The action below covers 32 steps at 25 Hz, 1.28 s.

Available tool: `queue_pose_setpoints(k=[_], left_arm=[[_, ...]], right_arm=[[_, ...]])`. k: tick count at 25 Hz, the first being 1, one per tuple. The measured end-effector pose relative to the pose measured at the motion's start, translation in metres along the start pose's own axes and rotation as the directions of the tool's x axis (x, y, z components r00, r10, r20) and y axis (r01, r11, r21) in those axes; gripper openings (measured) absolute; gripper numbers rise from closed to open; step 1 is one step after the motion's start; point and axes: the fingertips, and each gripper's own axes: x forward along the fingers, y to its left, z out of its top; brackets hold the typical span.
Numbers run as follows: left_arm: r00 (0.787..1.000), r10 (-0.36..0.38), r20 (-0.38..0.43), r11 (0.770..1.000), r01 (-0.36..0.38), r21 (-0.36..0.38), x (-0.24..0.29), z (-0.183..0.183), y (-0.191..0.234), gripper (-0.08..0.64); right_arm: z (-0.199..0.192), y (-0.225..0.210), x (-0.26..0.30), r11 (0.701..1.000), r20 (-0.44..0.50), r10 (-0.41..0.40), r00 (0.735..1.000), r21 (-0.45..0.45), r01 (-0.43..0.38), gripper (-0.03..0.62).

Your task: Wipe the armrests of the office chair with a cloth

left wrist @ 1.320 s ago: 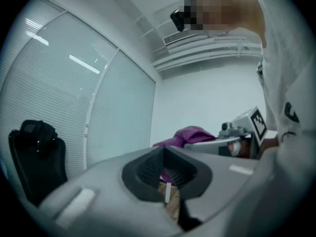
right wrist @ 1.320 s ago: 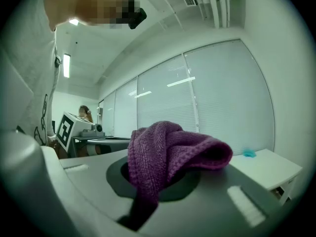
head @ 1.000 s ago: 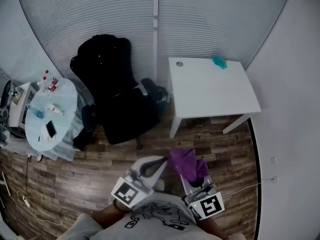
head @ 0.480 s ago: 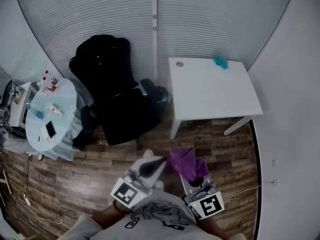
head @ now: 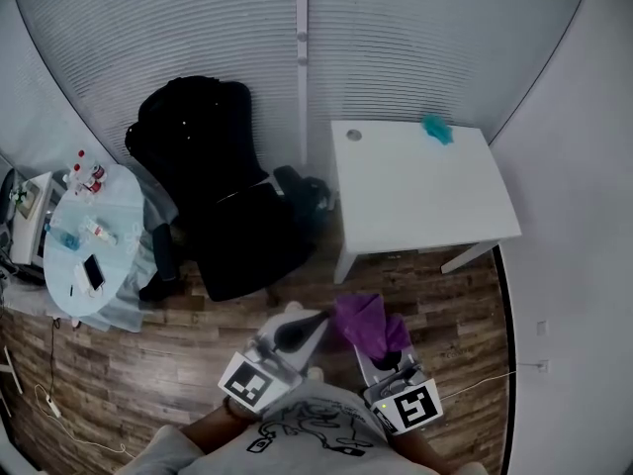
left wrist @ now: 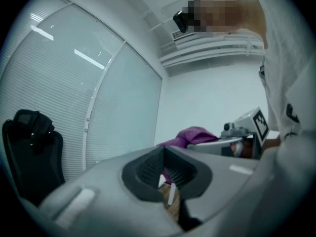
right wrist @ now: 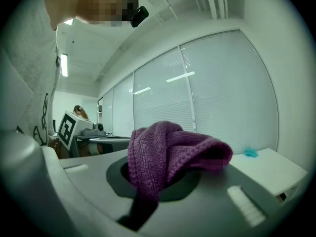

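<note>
Right claw [head: 382, 350] clamped on purple cloth [head: 362, 321], bunch pointing toward 11 o'clock. Left claw [head: 301, 331] pressed together, empty. Office chair [head: 223, 206] at 11 o'clock, seat facing 5 o'clock.

right tool [right wrist: 157, 184] jaws clamped on purple cloth [right wrist: 170, 154]; cloth bunched, flopping over jaw tips toward right. left tool's marker cube [right wrist: 69, 127] at far left. white worktop [right wrist: 269, 171] lower right, small teal thing [right wrist: 251, 152] on it. slatted blinds [right wrist: 222, 93] behind.
</note>
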Motion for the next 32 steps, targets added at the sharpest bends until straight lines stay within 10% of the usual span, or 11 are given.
queue_pose_setpoints(k=[32], left_arm=[[1.000, 0.014, 0.003, 1.000, -0.014, -0.003, 0.068, 0.033, 0.297, 0.003]], right_arm=[[0.025, -0.090, 0.290, 0.998, -0.044, 0.019, 0.999, -0.052, -0.021, 0.029]])
